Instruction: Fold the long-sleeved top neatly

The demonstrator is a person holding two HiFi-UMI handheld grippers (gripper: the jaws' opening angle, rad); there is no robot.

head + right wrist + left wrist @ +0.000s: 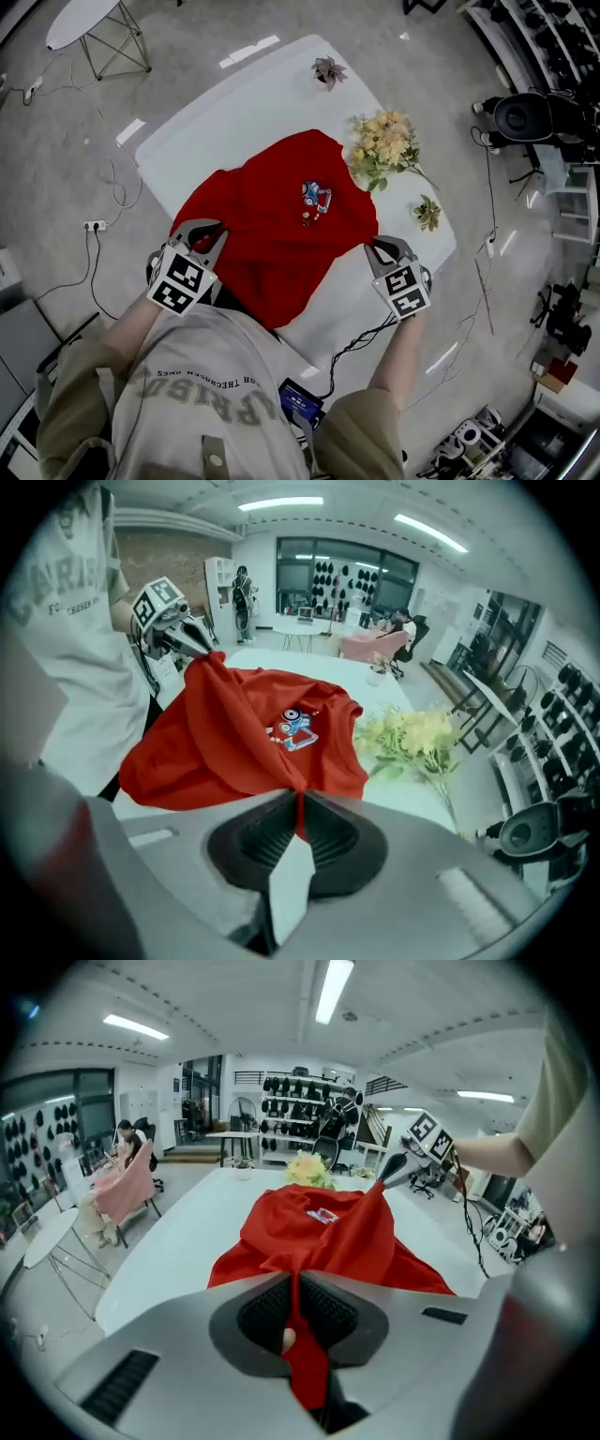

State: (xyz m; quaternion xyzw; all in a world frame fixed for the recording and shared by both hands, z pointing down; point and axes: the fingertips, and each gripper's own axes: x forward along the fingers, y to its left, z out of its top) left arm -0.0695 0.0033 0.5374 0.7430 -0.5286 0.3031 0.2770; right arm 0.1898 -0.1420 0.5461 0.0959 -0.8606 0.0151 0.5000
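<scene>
The left gripper (298, 1283) is pinching a fold of the red top (323, 1232) between its closed jaws (cloth is hanging below them); ahead of the jaws, the right gripper (396, 1170) is holding up another corner.

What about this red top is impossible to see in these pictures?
- Sleeves of the red top: no view shows them; bunched cloth hides them.
- Its near edge: head view, partly behind the person's shirt.
- Chest print: too small to read in every view.
- Which part the left tool and right tool pinch: both tool views, cloth crumpled in the grip.
</scene>
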